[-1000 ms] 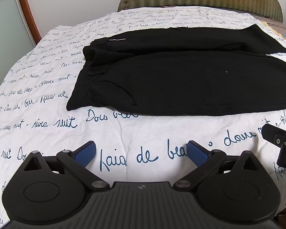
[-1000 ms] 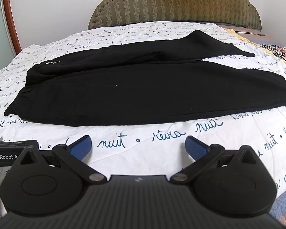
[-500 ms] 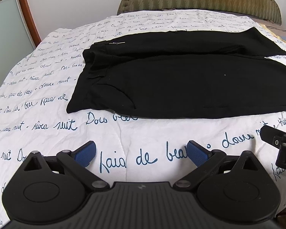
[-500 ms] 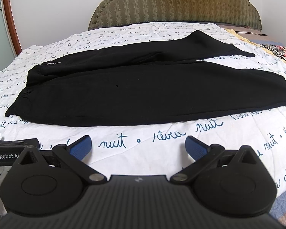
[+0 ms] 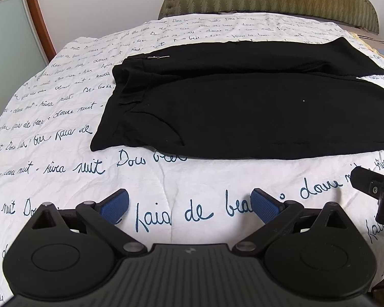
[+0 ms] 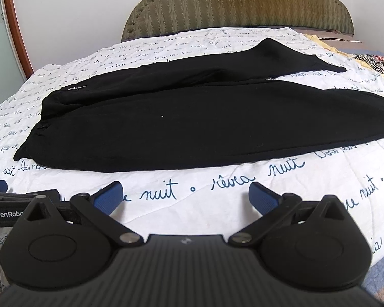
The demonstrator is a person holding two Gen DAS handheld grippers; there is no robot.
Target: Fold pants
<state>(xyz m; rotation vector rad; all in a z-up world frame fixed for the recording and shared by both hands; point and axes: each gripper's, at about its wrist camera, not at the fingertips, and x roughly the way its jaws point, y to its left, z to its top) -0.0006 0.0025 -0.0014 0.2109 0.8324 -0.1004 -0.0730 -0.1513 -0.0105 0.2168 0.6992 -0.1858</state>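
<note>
Since a second ago the left hand-held gripper (image 5: pixel 189 203) has tipped slightly, so the pants (image 5: pixel 243 112) sit a little lower in its view, while the right hand-held gripper (image 6: pixel 184 194) has barely shifted. The pants lie flat across the bed (image 5: pixel 64 97) ahead of both tools, well clear of the blue fingertips (image 5: pixel 115 204), with the waistband (image 5: pixel 125 94) ahead and to the left of the left tool and the two legs running off to the right, the far leg splaying away from the near one beyond the right tool. Both tools are spread wide and hold nothing; each rides above bare bedspread (image 6: pixel 217 186) just short of the near edge of the cloth. The likely trouble from here is the grasp: the pants lie tight on a soft quilted cover, so fingertips pressed down at the edge could pinch the bedspread along with the fabric, or catch only the top layer and leave the under layer behind. The legs are also not stacked, so folding without first aligning them would probably give a crooked bundle. A zip pull (image 5: pixel 158 56) near the waistband could snag.
</note>
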